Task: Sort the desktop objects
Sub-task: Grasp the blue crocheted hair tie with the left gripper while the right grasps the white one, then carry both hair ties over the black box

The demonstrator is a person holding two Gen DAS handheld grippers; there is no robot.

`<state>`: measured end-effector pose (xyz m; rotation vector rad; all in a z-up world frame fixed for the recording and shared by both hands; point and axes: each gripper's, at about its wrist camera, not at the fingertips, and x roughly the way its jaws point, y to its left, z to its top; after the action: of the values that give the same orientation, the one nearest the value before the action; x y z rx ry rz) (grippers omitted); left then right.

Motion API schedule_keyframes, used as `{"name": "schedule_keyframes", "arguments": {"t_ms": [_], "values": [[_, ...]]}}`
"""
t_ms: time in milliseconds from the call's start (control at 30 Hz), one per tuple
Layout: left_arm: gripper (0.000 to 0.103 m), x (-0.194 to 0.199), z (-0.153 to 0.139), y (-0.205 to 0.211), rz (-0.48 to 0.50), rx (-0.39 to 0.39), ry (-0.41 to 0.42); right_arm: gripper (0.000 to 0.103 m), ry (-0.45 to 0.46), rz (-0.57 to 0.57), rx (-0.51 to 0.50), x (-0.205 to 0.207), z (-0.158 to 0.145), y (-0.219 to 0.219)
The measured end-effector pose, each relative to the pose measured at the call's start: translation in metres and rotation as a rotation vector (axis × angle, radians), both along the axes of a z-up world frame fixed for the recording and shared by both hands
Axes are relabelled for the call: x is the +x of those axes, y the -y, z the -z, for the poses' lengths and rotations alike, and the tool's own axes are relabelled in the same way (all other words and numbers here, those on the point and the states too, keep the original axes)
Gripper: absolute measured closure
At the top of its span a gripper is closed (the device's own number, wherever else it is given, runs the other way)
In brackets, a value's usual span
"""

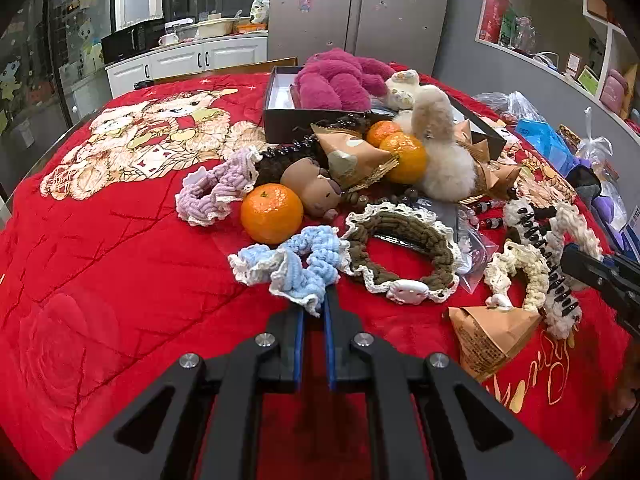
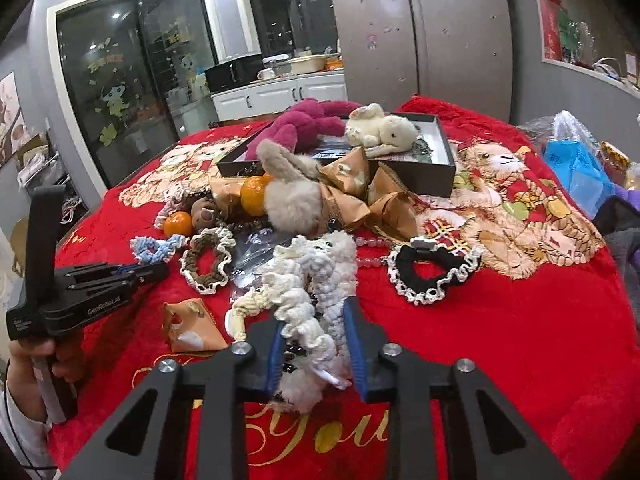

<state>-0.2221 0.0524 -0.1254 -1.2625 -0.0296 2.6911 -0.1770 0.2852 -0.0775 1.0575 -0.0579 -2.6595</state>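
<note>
The left gripper (image 1: 314,310) is seen low over the red printed blanket (image 1: 120,280) that covers the counter, its jaws clenched on the frilled edge of a light blue crocheted scrunchie with white trim (image 1: 292,268). That scrunchie lies just in front of a round orange mandarin (image 1: 272,218) and beside a brown crocheted scrunchie with cream lace edging (image 1: 400,256).

The right gripper (image 2: 316,346) is set over a heap of cream and white woolly scrunchies (image 2: 308,304), which sits between its blue pads; the jaws are partly parted, and whether they are pressing the heap cannot be told. A black toothed hair clip (image 1: 548,264) is tangled in that heap.

To the right of the heap a black scrunchie with white lace trim (image 2: 432,276) lies flat on the blanket, apart from the rest. A tan paper packet (image 2: 188,324) lies to the left of the heap.

Farther back, a fluffy beige plush toy (image 1: 440,152) rests against two more mandarins (image 1: 400,152). Behind them stands an open dark cardboard box (image 1: 280,120), in which a magenta plush toy (image 1: 340,80) and a small cream plush rabbit (image 2: 380,128) are held.
</note>
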Motion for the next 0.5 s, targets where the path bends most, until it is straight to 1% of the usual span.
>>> {"name": "schedule_keyframes", "arguments": {"t_ms": [133, 167, 333, 400, 500], "values": [[0.095, -0.0003, 0.0002, -0.0003, 0.005, 0.005, 0.002, 0.092, -0.009, -0.005, 0.008, 0.0002, -0.0009, 0.0003], [0.097, -0.0007, 0.0005, -0.0002, 0.004, 0.006, 0.004, 0.092, -0.015, -0.003, 0.015, 0.0004, -0.0010, 0.0008], [0.098, -0.0015, 0.0011, 0.0032, -0.001, 0.026, 0.009, 0.093, -0.032, -0.009, 0.041, 0.0022, -0.0023, 0.0058], [0.098, -0.0009, -0.0001, 0.0017, -0.001, 0.018, 0.004, 0.093, -0.023, -0.013, 0.049, 0.0008, -0.0006, 0.0078], [0.098, 0.0011, -0.0055, -0.0029, 0.011, -0.006, -0.007, 0.093, -0.009, 0.004, 0.027, -0.0024, 0.0008, 0.0036]]}}
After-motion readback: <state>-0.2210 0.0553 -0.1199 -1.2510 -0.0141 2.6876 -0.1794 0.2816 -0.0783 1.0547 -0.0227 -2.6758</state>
